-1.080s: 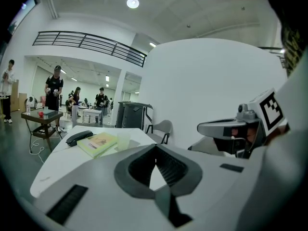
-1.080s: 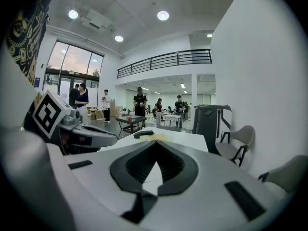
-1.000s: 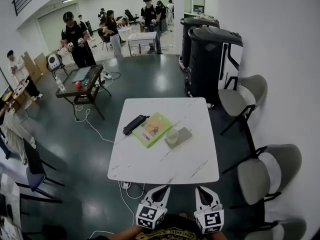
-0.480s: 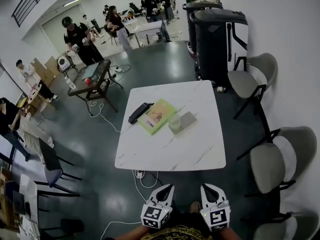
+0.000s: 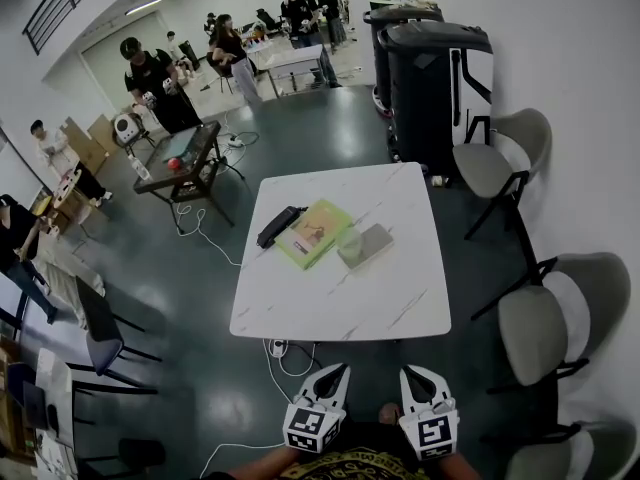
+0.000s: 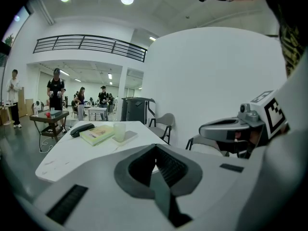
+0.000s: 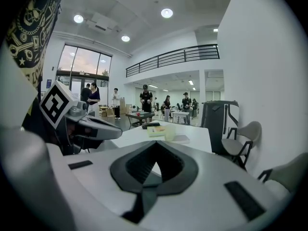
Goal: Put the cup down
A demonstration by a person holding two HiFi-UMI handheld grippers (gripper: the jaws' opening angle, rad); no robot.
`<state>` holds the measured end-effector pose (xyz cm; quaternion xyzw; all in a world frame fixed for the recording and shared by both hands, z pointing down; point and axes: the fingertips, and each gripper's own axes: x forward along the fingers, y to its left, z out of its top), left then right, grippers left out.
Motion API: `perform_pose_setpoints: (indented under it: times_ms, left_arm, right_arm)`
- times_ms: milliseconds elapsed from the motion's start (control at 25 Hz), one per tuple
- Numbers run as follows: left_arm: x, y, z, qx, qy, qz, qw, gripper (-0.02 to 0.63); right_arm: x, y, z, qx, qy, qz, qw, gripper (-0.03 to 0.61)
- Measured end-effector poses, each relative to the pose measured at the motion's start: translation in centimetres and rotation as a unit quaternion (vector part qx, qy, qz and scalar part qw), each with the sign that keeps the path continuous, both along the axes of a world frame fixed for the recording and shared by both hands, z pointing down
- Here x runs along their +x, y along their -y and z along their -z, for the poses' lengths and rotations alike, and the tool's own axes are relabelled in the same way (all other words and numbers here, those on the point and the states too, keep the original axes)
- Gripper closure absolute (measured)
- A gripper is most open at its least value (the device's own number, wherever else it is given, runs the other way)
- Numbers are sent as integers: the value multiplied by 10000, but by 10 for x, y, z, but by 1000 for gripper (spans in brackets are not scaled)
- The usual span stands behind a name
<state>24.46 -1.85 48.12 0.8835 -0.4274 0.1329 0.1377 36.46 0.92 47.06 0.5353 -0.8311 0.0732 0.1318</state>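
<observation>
One white marble-patterned table [image 5: 340, 308] is taking up the middle of the head view. Two grey-seated chairs [image 5: 560, 318] are standing off its right edge, and tall black machines [image 5: 435, 78] are standing beyond its far right corner. Both grippers are hanging off the near edge, well apart from everything on the top. The left gripper [image 5: 336, 371] is pointing toward the table with its jaws clenched tip to tip and nothing between them, as the left gripper view is showing. The right gripper [image 5: 411, 372] is sitting beside it, likewise pressed closed and empty. A green book [image 5: 312, 232] is lying in the far half of the table, near the middle, turned at an angle to the edges. A grey pad [image 5: 375, 246] is lying just beside it, on the side of the right edge. A black case [image 5: 281, 224] is lying just beside the book's other side, toward the far left corner. The cup [image 5: 348, 240], pale and translucent, is standing upright on the pad's left part, just beside the book, with neither gripper touching it.
</observation>
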Motion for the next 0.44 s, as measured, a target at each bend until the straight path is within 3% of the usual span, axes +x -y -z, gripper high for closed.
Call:
perform_pose_setpoints:
  times_ms: [440]
  left_arm:
    - [1,5,-8,-54,-84,-53,9999,606]
  right_arm:
    - [-1,2,-16,-66,-60,-21,10000,574]
